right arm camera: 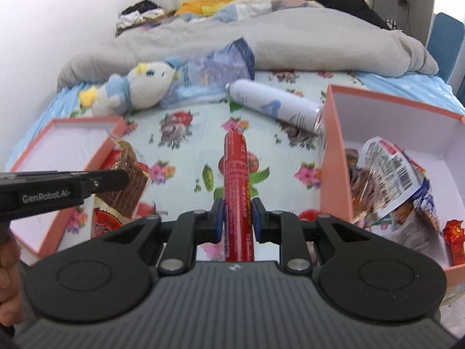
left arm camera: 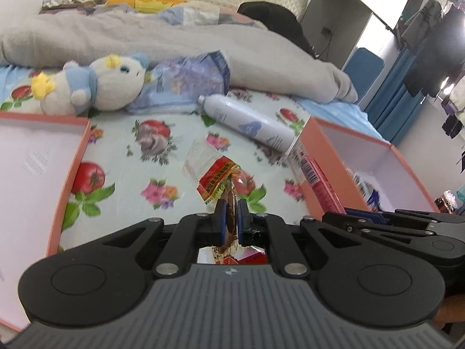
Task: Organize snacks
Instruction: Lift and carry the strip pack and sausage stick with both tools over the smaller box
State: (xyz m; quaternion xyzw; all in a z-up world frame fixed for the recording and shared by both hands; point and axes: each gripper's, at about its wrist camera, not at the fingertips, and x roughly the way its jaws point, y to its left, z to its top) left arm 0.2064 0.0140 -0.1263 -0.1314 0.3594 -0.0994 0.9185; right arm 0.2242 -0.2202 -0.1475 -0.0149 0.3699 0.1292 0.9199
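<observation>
My left gripper (left arm camera: 231, 209) is shut on a clear snack packet (left arm camera: 216, 174) with a red label and a brown piece inside, lifted above the flowered sheet. In the right wrist view the same packet (right arm camera: 128, 180) hangs from the left gripper (right arm camera: 120, 178) over the corner of the left pink box (right arm camera: 72, 122). My right gripper (right arm camera: 237, 208) is shut on a long red sausage stick (right arm camera: 234, 168) that points forward, clear of the bed. The right pink box (right arm camera: 332, 145) holds several snack packets (right arm camera: 386, 168). In the left wrist view the right gripper (left arm camera: 348, 213) and the stick (left arm camera: 318, 180) show beside that box (left arm camera: 315, 145).
A white spray bottle (left arm camera: 250, 125) lies between the boxes toward the back. Behind it lie a plush toy (left arm camera: 93, 84) and a blue-purple bag (left arm camera: 186, 84) against a grey blanket (left arm camera: 145, 37). The left pink box (left arm camera: 72, 174) shows a white bare floor. A hand (right arm camera: 7, 267) shows at the left edge.
</observation>
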